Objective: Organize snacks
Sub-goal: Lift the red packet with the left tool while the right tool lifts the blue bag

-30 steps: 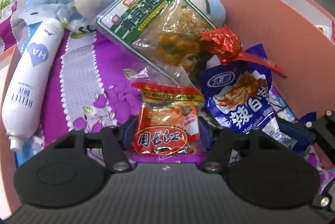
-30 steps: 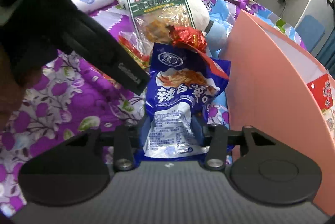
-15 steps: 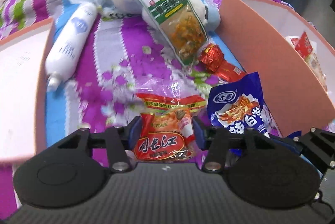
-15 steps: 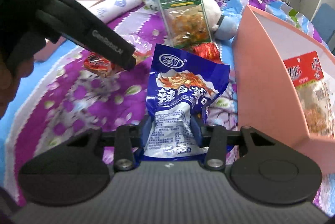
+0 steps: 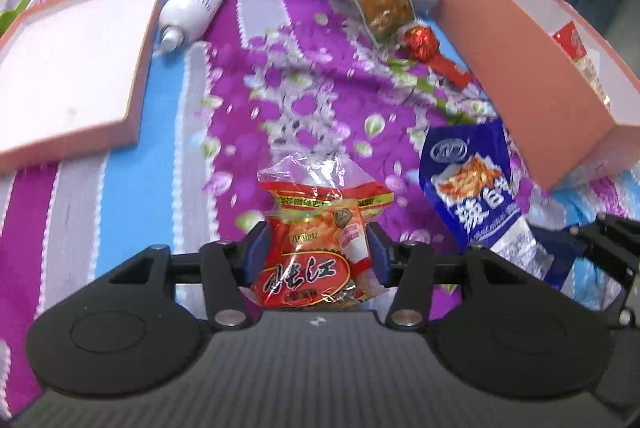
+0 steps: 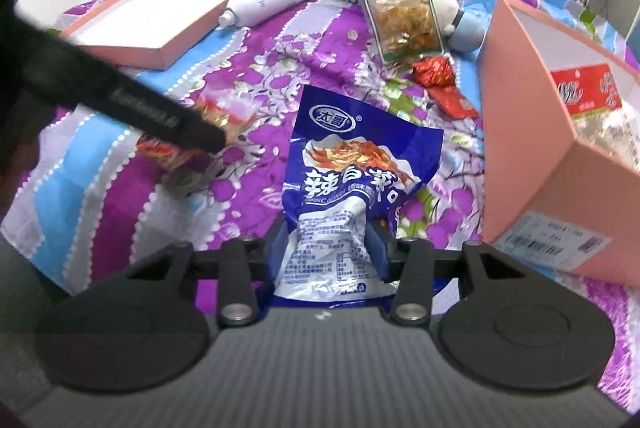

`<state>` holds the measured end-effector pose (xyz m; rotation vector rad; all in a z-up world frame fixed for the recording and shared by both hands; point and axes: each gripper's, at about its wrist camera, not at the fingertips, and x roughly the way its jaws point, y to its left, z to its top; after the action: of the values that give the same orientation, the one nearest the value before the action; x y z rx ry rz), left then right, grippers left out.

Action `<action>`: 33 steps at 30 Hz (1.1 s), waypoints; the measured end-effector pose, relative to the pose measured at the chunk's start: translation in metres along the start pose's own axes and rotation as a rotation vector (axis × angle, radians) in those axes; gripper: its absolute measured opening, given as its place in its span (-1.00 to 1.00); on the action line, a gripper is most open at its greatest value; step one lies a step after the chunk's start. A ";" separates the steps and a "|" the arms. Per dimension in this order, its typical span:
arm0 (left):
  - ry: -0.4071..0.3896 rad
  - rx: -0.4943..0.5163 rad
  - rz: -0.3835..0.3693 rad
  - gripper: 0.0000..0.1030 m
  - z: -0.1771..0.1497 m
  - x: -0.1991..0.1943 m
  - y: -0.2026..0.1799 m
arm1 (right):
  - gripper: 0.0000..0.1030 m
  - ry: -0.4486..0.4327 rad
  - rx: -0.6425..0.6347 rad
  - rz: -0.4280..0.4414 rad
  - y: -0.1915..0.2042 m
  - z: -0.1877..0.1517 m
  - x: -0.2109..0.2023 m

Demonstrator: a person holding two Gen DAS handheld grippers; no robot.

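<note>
Both claws carry snacks: the left gripper [image 5: 318,260] pinches the red packet [image 5: 316,248] as its jaws ease apart, and the right gripper [image 6: 330,260] clamps the blue packet [image 6: 352,187], jaws likewise opening. Either slack bag could slip onto the bedspread [image 5: 280,87] short of a box. The pink box [image 6: 532,131] at three o'clock is cropped, its contents partly unseen; the shallow pink lid [image 5: 132,67] sits at ten o'clock. Packet print is blurred.
</note>
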<state>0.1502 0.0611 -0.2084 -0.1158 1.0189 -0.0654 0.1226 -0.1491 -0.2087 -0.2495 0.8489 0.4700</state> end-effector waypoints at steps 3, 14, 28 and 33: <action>-0.002 -0.014 0.007 0.48 -0.010 -0.004 0.004 | -0.01 0.000 0.024 0.021 -0.002 -0.003 0.000; -0.016 -0.099 -0.035 0.80 -0.026 -0.004 0.027 | 0.73 -0.042 0.207 0.052 -0.024 -0.016 0.002; -0.016 -0.022 -0.025 0.81 -0.031 0.009 0.014 | 0.32 -0.002 0.107 0.016 -0.020 -0.026 0.017; -0.009 0.048 0.003 0.78 -0.032 0.015 -0.001 | 0.07 0.006 0.109 0.022 -0.021 -0.022 0.014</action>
<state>0.1310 0.0560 -0.2374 -0.0713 1.0075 -0.0865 0.1261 -0.1720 -0.2329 -0.1413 0.8811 0.4424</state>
